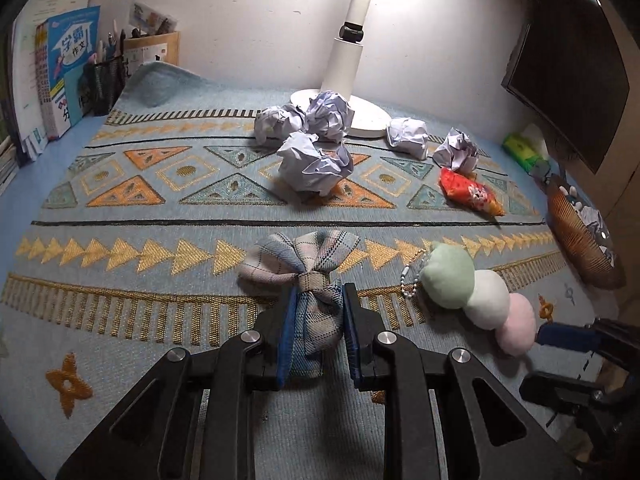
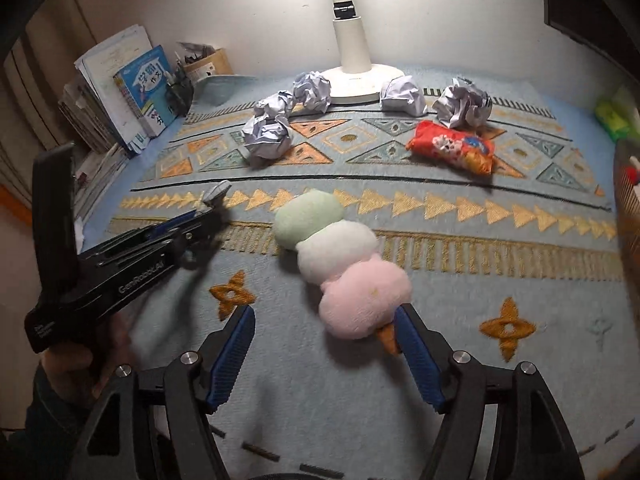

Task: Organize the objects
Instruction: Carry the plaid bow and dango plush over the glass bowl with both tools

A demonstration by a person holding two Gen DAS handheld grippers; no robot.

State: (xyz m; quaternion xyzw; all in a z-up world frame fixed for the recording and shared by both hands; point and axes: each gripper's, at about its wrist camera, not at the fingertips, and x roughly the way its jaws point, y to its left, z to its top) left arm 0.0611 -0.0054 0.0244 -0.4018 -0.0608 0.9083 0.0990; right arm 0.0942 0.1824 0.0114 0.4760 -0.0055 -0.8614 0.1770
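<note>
The left gripper (image 1: 319, 312) is clamped on the plaid cloth bow (image 1: 304, 276), whose loops fan out just ahead of its tips; the right gripper (image 2: 326, 344) stands open, the plush toy (image 2: 340, 260) lying between its jaws untouched; best to centre the pink end between the pads, close gently, then lift clear of the patterned mat (image 2: 500, 240) on the bench.

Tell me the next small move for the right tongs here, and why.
Probably ease the right tongs forward around the pink end of the plush toy and then close. They stand open, the pink ball only partly between the fingers, while the left tongs already clamp the cloth bow.
</note>
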